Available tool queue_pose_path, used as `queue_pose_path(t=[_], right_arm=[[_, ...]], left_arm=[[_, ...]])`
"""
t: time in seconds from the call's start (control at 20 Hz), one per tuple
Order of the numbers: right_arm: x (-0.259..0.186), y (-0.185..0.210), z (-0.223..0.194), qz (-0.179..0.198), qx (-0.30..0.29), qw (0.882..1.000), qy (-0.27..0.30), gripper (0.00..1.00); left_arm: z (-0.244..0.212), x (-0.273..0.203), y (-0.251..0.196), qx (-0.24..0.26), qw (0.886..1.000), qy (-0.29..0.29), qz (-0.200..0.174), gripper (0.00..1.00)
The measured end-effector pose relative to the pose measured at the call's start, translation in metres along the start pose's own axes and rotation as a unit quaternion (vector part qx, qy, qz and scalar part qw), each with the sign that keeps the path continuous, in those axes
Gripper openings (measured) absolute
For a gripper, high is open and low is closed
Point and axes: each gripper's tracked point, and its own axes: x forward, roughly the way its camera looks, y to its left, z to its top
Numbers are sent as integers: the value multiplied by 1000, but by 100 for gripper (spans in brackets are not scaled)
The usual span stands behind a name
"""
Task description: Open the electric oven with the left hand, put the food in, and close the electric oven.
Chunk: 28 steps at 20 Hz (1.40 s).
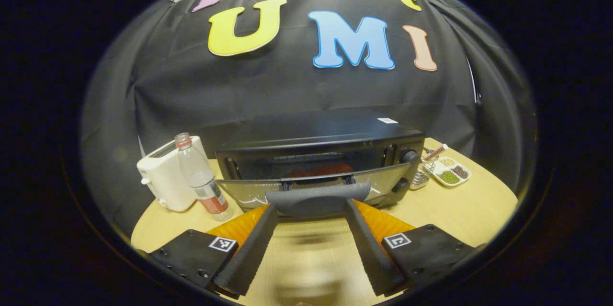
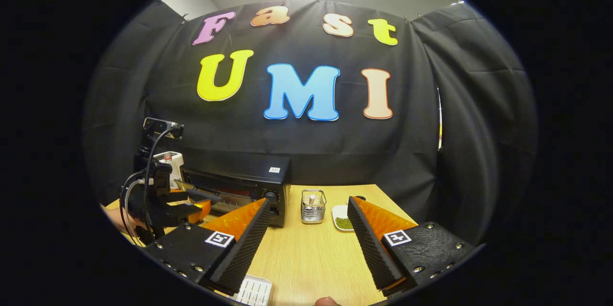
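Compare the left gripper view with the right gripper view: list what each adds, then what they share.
Left gripper view adds: a white toaster, a plastic bottle, and the left claw at the oven door's handle, door partly down.
Right gripper view adds: the right claw open above the table, and a white tray.
Shared: electric oven, wire basket, sectioned dish.

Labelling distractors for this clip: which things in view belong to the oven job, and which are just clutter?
Job:
- electric oven, door part open
- door handle, between the left gripper's jaws
- right gripper, open, holding nothing

Clutter:
- toaster
- bottle
- wire basket
- divided dish of beans
- white tray
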Motion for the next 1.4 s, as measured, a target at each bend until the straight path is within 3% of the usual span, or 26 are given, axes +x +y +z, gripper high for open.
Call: queue_pose_path(t=[0.2, 0.25, 0.5, 0.75, 1.0, 1.4], right_arm=[[3, -5, 1, -8, 14, 1000, -2, 98], [3, -7, 3, -9, 18, 1000, -4, 98], [-3, -19, 20, 5, 32, 999, -28, 98], [-23, -44, 38, 28, 32, 998, -53, 98], [-55, -72, 44, 47, 38, 996, -68, 98], [-96, -89, 56, 68, 33, 993, -92, 98]], left_arm=[[44, 0, 2, 10, 999, -50, -2, 96], [56, -7, -1, 8, 998, -65, -5, 100], [108, -70, -15, -5, 992, -129, 0, 100], [137, -148, -37, -23, 985, -167, 20, 91], [146, -219, -62, -22, 980, -193, 40, 100], [133, -309, -70, -27, 977, -199, 76, 100]])
